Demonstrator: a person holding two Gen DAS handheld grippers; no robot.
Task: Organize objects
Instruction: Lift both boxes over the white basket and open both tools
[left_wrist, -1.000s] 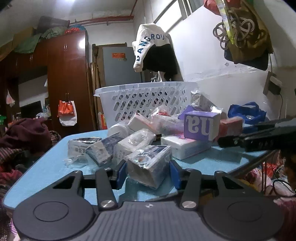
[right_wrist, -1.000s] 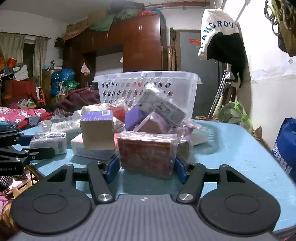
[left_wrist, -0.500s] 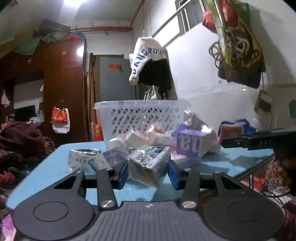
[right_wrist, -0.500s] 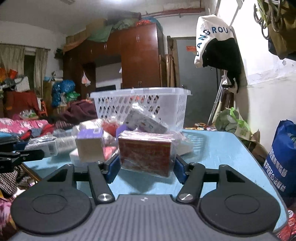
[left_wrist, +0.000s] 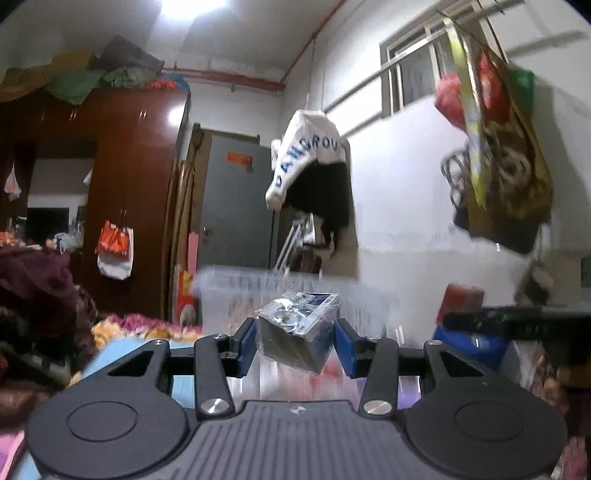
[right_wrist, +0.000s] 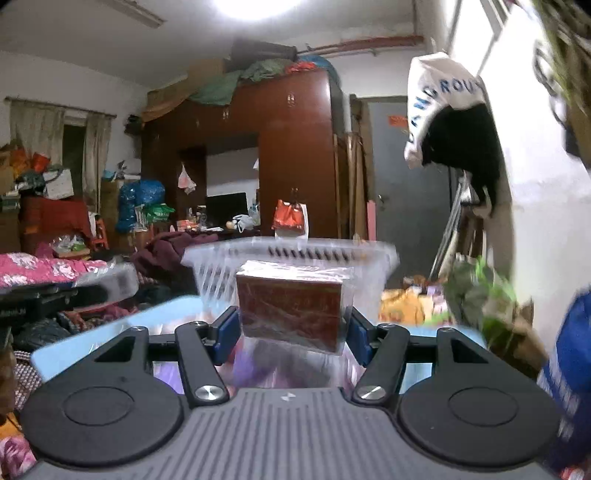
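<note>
Left wrist view had the left tool (left_wrist: 295, 341) clamped on a crinkly wrapped blue-and-white box (left_wrist: 299, 332), up off the surface before the white basket (left_wrist: 221, 295). The right tool (right_wrist: 291, 334) pinched a film-wrapped red box (right_wrist: 290, 308) by its ends; both looked light, stiff, a bit slippery.

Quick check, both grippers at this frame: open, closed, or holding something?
Left gripper: closed on a plastic-wrapped white-and-blue box, lifted off the table.
Right gripper: closed on a plastic-wrapped dark red box, also lifted.
</note>
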